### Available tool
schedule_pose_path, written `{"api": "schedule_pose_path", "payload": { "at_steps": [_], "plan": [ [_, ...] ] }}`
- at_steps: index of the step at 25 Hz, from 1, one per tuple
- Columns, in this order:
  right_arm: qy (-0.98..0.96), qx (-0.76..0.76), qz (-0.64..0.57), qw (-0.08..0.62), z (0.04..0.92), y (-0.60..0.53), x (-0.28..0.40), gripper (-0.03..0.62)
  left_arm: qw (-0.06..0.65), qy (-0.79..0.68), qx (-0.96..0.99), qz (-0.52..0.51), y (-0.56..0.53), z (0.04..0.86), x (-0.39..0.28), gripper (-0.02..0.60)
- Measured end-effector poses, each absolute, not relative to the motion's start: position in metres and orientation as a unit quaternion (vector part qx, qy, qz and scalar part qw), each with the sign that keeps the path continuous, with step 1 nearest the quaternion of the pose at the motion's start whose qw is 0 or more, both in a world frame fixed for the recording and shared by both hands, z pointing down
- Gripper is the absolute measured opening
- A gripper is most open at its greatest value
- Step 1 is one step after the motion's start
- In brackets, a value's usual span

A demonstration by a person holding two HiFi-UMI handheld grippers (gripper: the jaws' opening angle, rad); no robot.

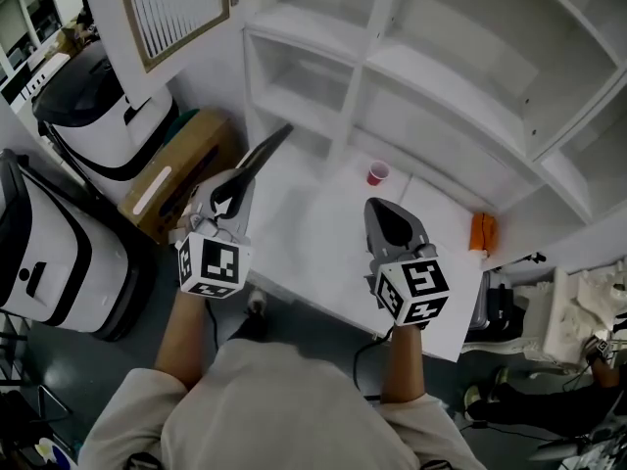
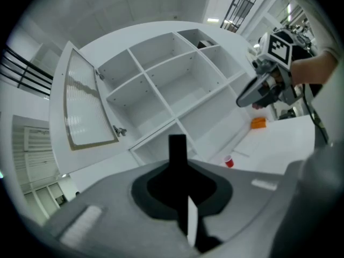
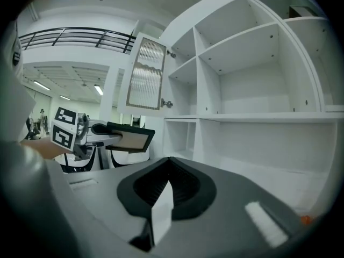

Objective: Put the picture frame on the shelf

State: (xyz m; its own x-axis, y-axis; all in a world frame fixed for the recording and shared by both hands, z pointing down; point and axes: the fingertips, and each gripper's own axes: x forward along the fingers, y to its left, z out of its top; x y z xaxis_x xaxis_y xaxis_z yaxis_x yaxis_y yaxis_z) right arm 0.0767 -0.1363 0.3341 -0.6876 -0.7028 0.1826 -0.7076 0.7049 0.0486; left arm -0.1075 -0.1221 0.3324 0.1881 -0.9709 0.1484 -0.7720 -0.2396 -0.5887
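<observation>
Between the pads of the left claw (image 2: 177,163), the picture frame (image 2: 178,144) shows only as a narrow black strip, edge-on; its face is hidden in that view. Pads are closed on it.

- Head view: frame (image 1: 266,150) again reads as a thin dark bar sticking out ahead of the left claw (image 1: 243,172). No face visible.
- Right claw view: only view that gives the face. Frame (image 3: 130,140) has a black border round a flat tan panel. What the panel carries cannot be made out. Near end is covered by the left claw (image 3: 105,129).
- Frame position: in the air ahead of the left claw, above the left end of the white table (image 1: 313,243). Far end points at the white shelf (image 1: 362,67) and stands apart from its side wall. It rests on no shelf board.
- Right claw (image 3: 167,168): jaws together, nothing between them. It sits to the right of the left claw (image 1: 380,209), above the table.
- Red cup (image 1: 378,173) stands ahead of the right claw, near the foot of the shelf.
- Small orange thing (image 1: 482,231) lies to the right of the right claw; too small to identify.
- Shelf door (image 1: 167,8) with a ribbed pane stands open, up and left of the left claw; cut off by the picture's top edge.
</observation>
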Motion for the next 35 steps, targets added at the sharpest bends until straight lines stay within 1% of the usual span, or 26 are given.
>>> {"api": "schedule_pose_path", "payload": {
  "at_steps": [13,17,24,30,35],
  "plan": [
    [-0.903,0.413,0.043,0.114,0.350,-0.201,0.069,0.006,0.204,0.541,-0.763,-0.288,-0.225,0.360,-0.120,0.017],
    [-0.897,0.423,0.052,0.116,0.357,-0.218,0.068,0.006,0.195,0.527,-0.771,-0.299,-0.251,0.373,-0.123,0.017],
    [-0.892,0.430,0.065,0.123,0.370,-0.235,0.059,0.006,0.194,0.511,-0.773,-0.322,-0.282,0.392,-0.133,0.017],
    [-0.887,0.438,0.071,0.125,0.375,-0.244,0.056,0.006,0.210,0.497,-0.767,-0.347,-0.300,0.403,-0.137,0.017],
    [-0.884,0.441,0.074,0.133,0.380,-0.250,0.053,0.006,0.208,0.485,-0.776,-0.346,-0.312,0.409,-0.137,0.017]
  ]
}}
